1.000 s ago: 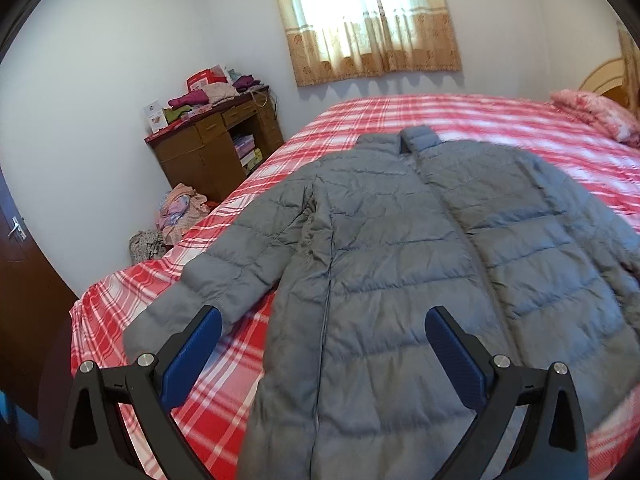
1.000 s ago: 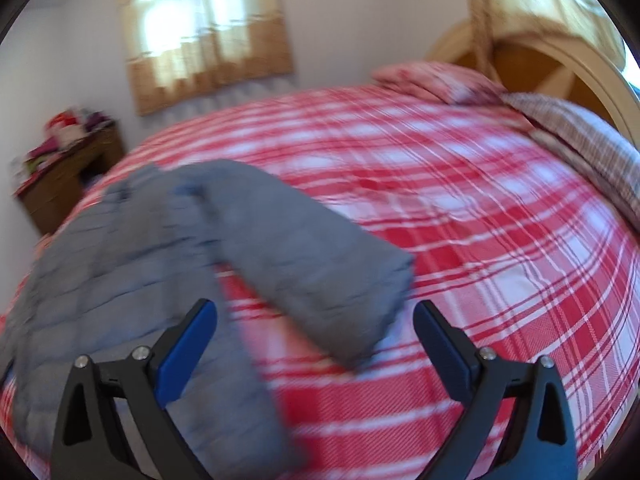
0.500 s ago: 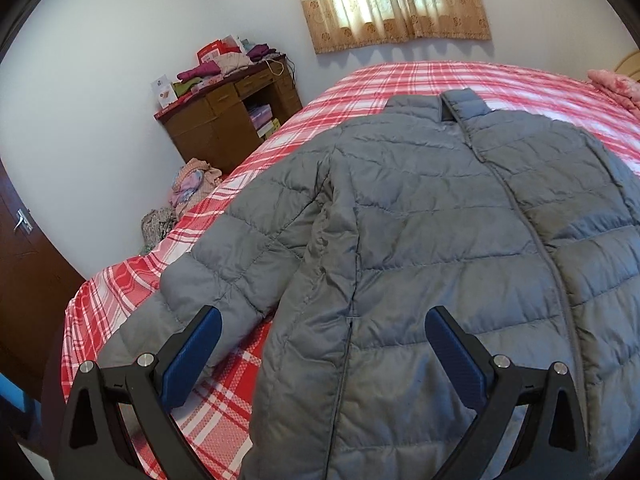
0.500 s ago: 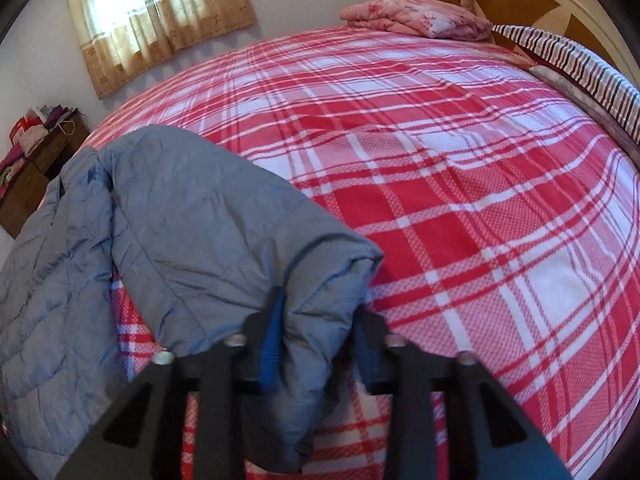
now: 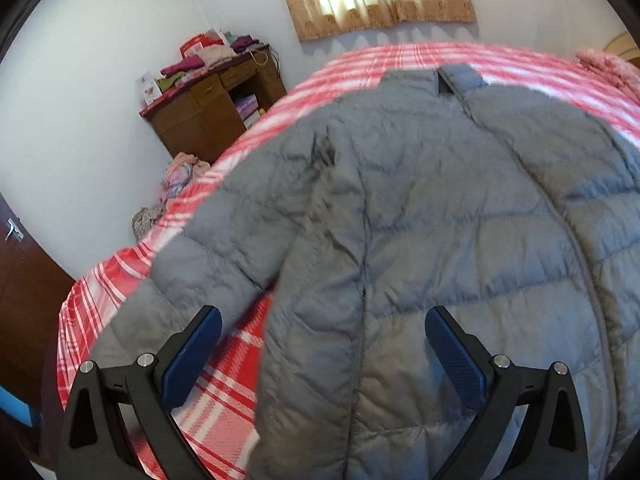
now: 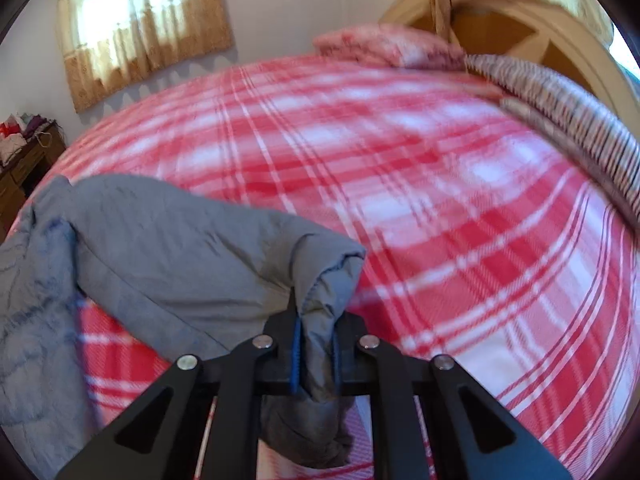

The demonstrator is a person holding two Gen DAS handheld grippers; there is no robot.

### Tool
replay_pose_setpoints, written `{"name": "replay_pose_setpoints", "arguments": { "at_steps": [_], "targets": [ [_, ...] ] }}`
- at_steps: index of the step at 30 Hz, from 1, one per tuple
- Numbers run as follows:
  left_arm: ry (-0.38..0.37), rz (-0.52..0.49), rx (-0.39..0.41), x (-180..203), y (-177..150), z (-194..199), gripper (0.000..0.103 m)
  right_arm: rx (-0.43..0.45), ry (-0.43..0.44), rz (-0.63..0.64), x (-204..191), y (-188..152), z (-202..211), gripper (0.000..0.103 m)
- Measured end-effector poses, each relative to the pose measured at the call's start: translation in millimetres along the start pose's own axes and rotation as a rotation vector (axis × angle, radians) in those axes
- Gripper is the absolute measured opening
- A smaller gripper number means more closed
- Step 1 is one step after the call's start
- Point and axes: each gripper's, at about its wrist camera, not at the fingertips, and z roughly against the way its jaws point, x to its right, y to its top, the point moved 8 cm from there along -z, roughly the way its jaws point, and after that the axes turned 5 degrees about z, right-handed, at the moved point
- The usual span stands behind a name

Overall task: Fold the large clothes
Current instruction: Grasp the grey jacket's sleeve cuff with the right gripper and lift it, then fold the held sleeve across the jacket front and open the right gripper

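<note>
A grey quilted puffer jacket (image 5: 440, 220) lies front up on the red plaid bed (image 5: 224, 396), collar toward the window. One sleeve (image 5: 208, 264) runs down to the lower left. My left gripper (image 5: 322, 334) is open and empty, hovering over the jacket's side near that sleeve. In the right wrist view my right gripper (image 6: 316, 356) is shut on the cuff of the other sleeve (image 6: 200, 264), which is lifted off the bed (image 6: 440, 200). The jacket body (image 6: 32, 300) lies at the left.
A wooden desk (image 5: 208, 116) piled with clothes stands by the far wall, with a heap of clothes (image 5: 180, 176) on the floor beside it. A dark door (image 5: 24, 288) is at left. Pink pillows (image 6: 384, 46), a striped blanket (image 6: 560, 96) and the headboard (image 6: 540, 20) are at the bed's right end.
My right gripper closed on the sleeve cuff and has lifted it. My left gripper has moved closer over the jacket, staying open.
</note>
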Motion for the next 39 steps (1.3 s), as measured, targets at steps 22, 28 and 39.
{"name": "replay_pose_setpoints", "arguments": {
  "at_steps": [22, 28, 39],
  "targets": [
    [0.095, 0.130, 0.038, -42.3, 59.2, -36.1, 0.102, 0.158, 0.193, 0.635, -338.1, -33.1, 6.3, 0.016],
    [0.103, 0.140, 0.020, -45.1, 52.2, -37.4, 0.102, 0.206, 0.275, 0.693, -339.6, -55.5, 48.5, 0.073],
    [0.003, 0.137, 0.064, 22.4, 74.7, 5.3, 0.102, 0.122, 0.121, 0.567, -240.2, -55.2, 27.1, 0.047]
  ]
}}
